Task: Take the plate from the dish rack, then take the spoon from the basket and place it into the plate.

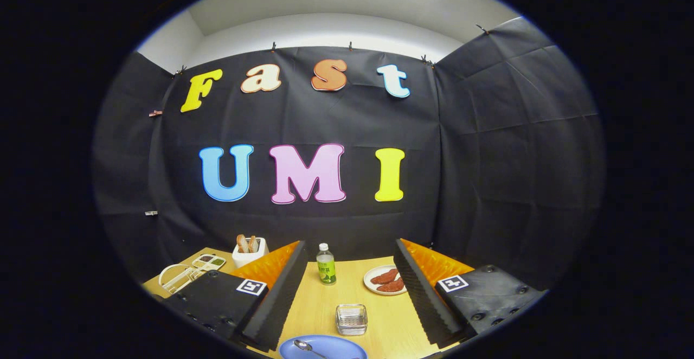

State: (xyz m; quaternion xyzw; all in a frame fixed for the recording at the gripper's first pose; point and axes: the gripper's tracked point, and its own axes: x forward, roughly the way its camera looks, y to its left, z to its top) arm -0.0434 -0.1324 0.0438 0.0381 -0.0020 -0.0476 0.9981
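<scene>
hand-held gripper [347, 294]: fingers spread, empty | spoon [309, 347] on plate [336, 346], bottom centre, on bench [379, 315]; rack [187, 275] lower left

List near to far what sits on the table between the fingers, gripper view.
Blue plate with the spoon lying in it → small clear basket → green-labelled bottle. The gripper has its fingers spread wide, holding nothing.
</scene>
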